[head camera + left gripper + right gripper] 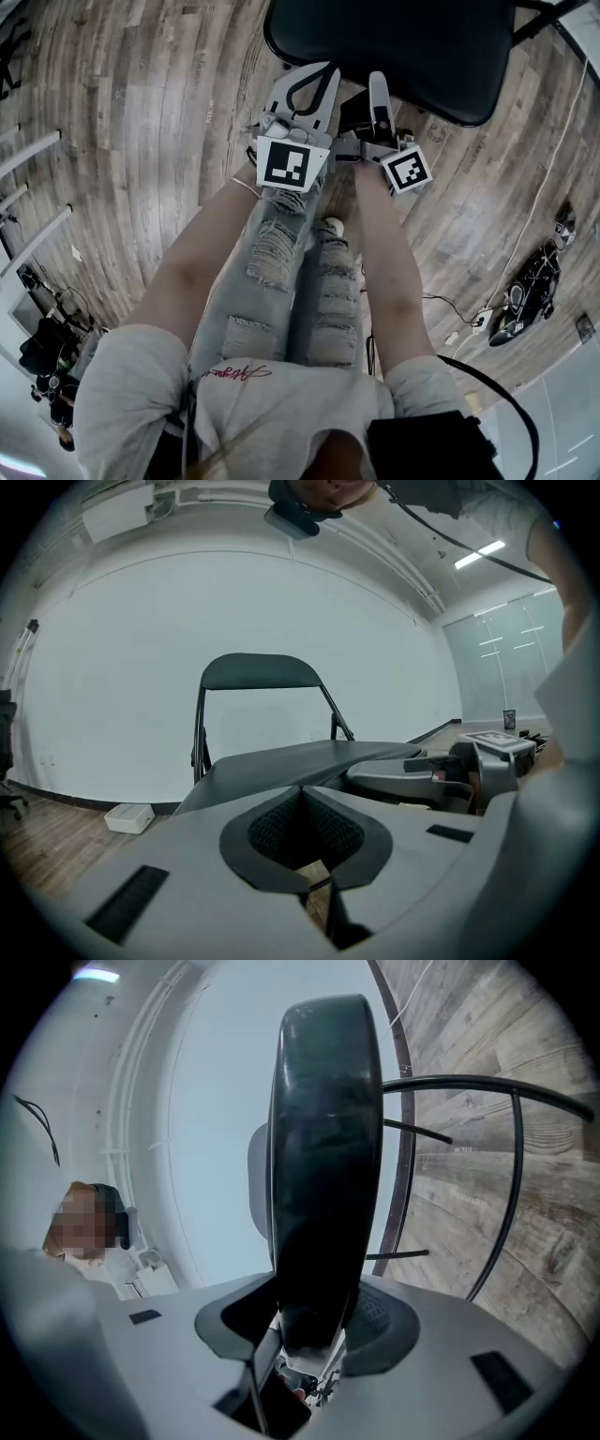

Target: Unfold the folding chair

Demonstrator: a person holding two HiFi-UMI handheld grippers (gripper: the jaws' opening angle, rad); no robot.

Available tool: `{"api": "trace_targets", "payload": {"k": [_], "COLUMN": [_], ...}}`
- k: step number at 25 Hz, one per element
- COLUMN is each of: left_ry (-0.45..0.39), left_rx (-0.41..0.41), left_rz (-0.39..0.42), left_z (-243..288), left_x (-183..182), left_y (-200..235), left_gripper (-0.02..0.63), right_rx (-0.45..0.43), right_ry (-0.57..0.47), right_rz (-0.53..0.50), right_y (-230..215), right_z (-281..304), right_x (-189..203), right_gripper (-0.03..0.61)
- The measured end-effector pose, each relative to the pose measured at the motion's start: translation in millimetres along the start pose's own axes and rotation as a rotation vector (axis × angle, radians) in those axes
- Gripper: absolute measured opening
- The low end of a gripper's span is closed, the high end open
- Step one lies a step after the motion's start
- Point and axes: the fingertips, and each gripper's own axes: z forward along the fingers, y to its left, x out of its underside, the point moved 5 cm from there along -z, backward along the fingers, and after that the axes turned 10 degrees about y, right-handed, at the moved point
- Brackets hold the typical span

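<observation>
Head view puts the folding chair [412,47] at the top of the picture, standing on the wooden floor [141,141] right in front of my operator's knees, with its black seat turned towards us. From the left gripper view I see the chair [258,672] opened out, the seat lying about level and the backrest upright behind it against a plain white wall [112,667]. The right tool [378,82] reaches the near edge of the seat. In the right gripper view the padded seat edge [323,1147] stands between the parted jaws of the right tool [309,1321], and I read that tool as released, since the pad on the one side shows bare beside the seat. The left tool [314,80] sits just beside its partner at the same edge, and its own view shows the left tool [302,794] clenched on nothing, pads meeting, with the seat just beyond the tips. Ripped jeans [281,281] fill the middle below, cables [525,291] lie on the floor at the right, and a small white box [128,817] rests by the wall.
</observation>
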Motion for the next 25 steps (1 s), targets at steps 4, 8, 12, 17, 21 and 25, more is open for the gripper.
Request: {"api": "trace_targets", "payload": {"k": [4, 8, 12, 17, 21, 25], "left_ry": [-0.015, -0.055, -0.064, -0.039, -0.057, -0.132], "left_rx": [0.017, 0.005, 0.016, -0.041, -0.085, -0.105], "left_rz": [0.015, 0.013, 0.033, -0.029, -0.132, -0.252], "left_z": [-6.8, -6.4, -13.5, -45.4, -86.7, -147.6], "left_x": [14.8, 15.2, 18.8, 29.7, -17.9, -122.8], "left_y": [-6.1, -5.4, -5.4, 3.9, -2.0, -15.4], "left_gripper": [0.015, 0.015, 0.017, 0.017, 0.017, 0.015], "right_rx": [-0.028, -0.059, -0.06, 0.036, 0.022, 0.047], "right_ry": [0.005, -0.035, -0.005, -0.004, -0.037, 0.043], "right_rz": [-0.012, -0.002, -0.008, 0.014, -0.025, -0.274], "right_y": [-7.5, -7.6, -16.0, -15.3, 69.9, 215.9], "right_z": [-10.1, -9.1, -31.1, -80.5, -87.0, -73.9], "right_x": [8.3, 10.1, 23.6, 41.5, 28.2, -4.4], "right_gripper": [0.178, 0.178, 0.181, 0.076, 0.025, 0.025]}}
